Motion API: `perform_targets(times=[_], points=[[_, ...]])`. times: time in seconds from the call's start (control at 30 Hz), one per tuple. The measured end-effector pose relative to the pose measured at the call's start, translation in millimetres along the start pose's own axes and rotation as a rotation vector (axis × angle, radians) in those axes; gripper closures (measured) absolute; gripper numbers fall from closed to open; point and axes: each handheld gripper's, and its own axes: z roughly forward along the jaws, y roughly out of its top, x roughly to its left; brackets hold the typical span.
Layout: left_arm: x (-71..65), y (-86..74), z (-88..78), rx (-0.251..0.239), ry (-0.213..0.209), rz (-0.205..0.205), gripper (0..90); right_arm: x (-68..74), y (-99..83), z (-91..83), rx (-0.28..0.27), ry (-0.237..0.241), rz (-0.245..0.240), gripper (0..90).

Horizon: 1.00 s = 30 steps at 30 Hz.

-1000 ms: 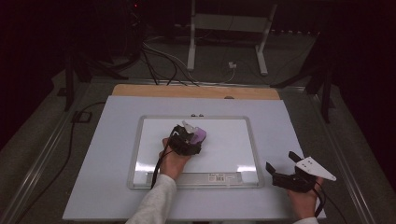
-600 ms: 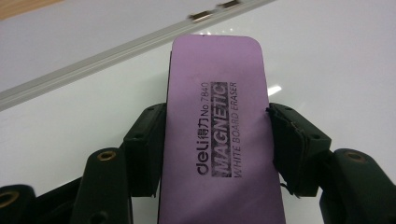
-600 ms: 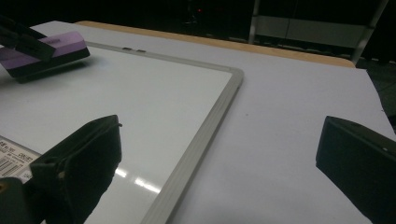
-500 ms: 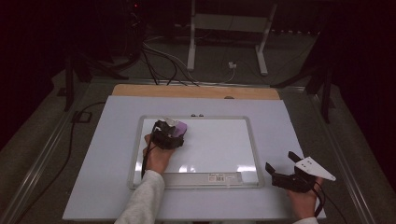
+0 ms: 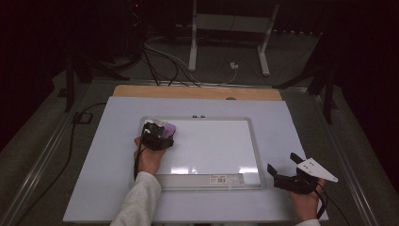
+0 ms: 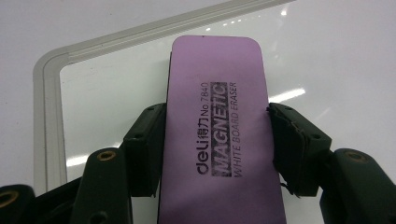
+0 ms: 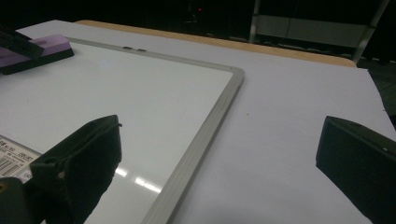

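eraser (image 6: 217, 135) | purple, printed label | flat | whiteboard (image 5: 211, 146) far-left corner

My high camera looks forward and down on the whiteboard (image 5: 207, 146); my left gripper camera sits close above it, my right skims low across it.

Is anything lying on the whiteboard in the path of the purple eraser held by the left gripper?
Nothing visible does. The left gripper clamps the eraser at the whiteboard's far left corner, and the white surface looks bare.
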Motion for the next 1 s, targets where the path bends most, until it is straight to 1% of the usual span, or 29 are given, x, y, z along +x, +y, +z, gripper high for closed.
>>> perform_targets(times=[0.03, 0.07, 0.1, 0.17, 0.23, 0.33, 0.37, 0.4, 0.47, 0.5, 0.53, 0.57, 0.63, 0.67, 0.7, 0.83, 1.0], points=[[-0.5, 0.1, 0.0, 0.002, 0.002, 0.004, 41.5, 0.0, 0.0, -0.2, -0.001, 0.000, 0.000, 0.8], [-1.3, 0.2, -0.2, 0.002, 0.016, 0.011, 39.4, 0.1, 0.1, -0.4, -0.001, 0.000, 0.000, 0.8], [-1.8, 0.3, -1.1, -0.003, 0.013, 0.016, 35.7, 0.0, 0.1, -0.5, -0.003, 0.000, -0.001, 0.8], [-3.4, 0.6, -5.0, -0.028, 0.002, 0.030, 31.3, -0.4, 0.1, -0.7, -0.003, -0.002, -0.001, 0.8], [-6.2, 1.1, -10.7, -0.061, -0.013, 0.063, 28.1, -0.8, -0.1, -0.7, 0.000, -0.002, 0.003, 0.8], [-10.9, 0.9, -19.5, -0.097, -0.034, 0.122, 28.2, -0.4, -0.1, -0.3, -0.001, -0.003, 0.001, 0.8], [-12.2, 0.3, -21.8, -0.109, -0.050, 0.140, 28.9, 0.0, 0.1, -0.2, 0.000, -0.003, 0.000, 0.8], [-13.2, -0.4, -23.7, -0.110, -0.063, 0.164, 30.6, 0.1, 0.2, -0.1, -0.001, -0.002, -0.002, 0.8], [-15.5, -2.7, -24.7, -0.101, -0.071, 0.209, 32.6, 0.0, 0.0, 0.3, 0.000, -0.002, 0.001, 0.8], [-15.9, -4.1, -24.4, -0.094, -0.079, 0.228, 33.8, -0.1, -0.3, 0.4, 0.002, -0.003, -0.001, 0.8], [-16.1, -5.8, -23.4, -0.086, -0.075, 0.238, 34.3, 0.2, -0.3, 0.3, 0.002, -0.002, 0.000, 0.8], [-15.6, -7.2, -21.7, -0.076, -0.067, 0.240, 34.4, 0.6, -0.1, 0.2, 0.001, -0.001, 0.001, 0.8], [-12.5, -9.5, -17.7, -0.058, -0.062, 0.229, 34.5, 0.8, 0.0, 0.1, 0.000, 0.000, -0.002, 0.8], [-11.0, -10.6, -16.7, -0.062, -0.059, 0.224, 34.5, 0.7, -0.1, 0.1, 0.000, -0.001, -0.002, 0.8], [-9.9, -10.7, -16.8, -0.067, -0.067, 0.214, 34.8, 0.3, -0.3, 0.2, 0.001, -0.002, 0.000, 0.8], [-9.1, -9.5, -16.7, -0.058, -0.063, 0.221, 35.5, 0.0, -0.2, 0.1, 0.000, -0.001, 0.002, 0.8], [-5.8, -8.6, -15.3, -0.061, -0.059, 0.202, 35.4, 0.1, 0.0, -0.8, -0.003, -0.002, 0.000, 0.8]])
